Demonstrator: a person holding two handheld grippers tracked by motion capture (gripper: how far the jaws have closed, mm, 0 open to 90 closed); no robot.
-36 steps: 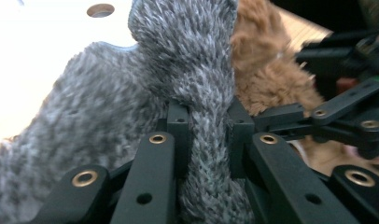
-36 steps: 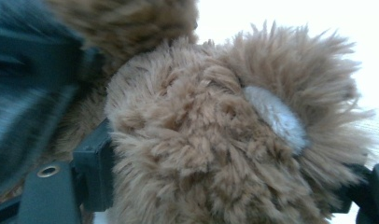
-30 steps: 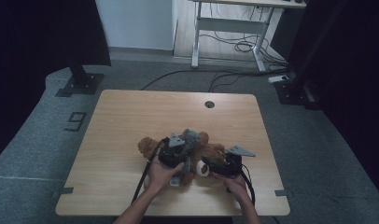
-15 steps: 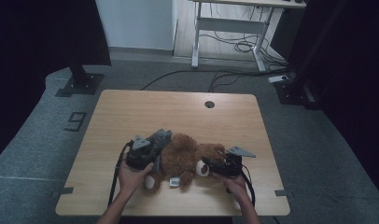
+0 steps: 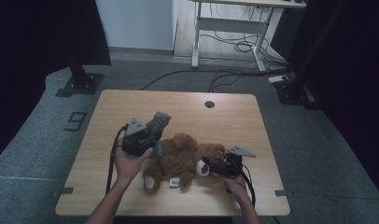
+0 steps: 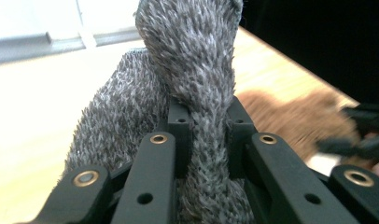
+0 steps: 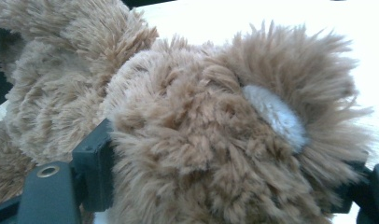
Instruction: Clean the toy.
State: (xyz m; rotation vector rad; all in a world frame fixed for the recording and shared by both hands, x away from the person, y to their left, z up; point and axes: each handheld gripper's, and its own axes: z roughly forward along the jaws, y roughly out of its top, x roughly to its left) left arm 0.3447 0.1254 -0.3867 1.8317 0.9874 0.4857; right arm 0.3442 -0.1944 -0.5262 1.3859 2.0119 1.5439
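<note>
A brown teddy bear (image 5: 180, 157) lies on the wooden table (image 5: 187, 107) with a white tag (image 5: 174, 182) by its leg. My left gripper (image 5: 152, 133) is lifted just left of the bear, shut on a grey fuzzy garment (image 5: 160, 120). In the left gripper view the grey garment (image 6: 197, 60) stands pinched between the black fingertips (image 6: 178, 122) of the left gripper (image 6: 207, 126). My right gripper (image 5: 207, 164) lies low at the bear's right end. In the right gripper view the right gripper (image 7: 225, 179) is shut on the bear's furry head (image 7: 201, 140), beside a pale-lined ear (image 7: 276, 114).
A round cable hole (image 5: 209, 104) sits near the table's far edge. Beyond the table stand a white desk frame (image 5: 227, 28) with cables on the floor and a black stand base (image 5: 79, 83). A "9" mark (image 5: 75, 120) lies on the floor at the left.
The left gripper has pulled away from the bear's middle to the left and upward, carrying the grey garment off the bear. The right gripper has stayed on the bear's head.
</note>
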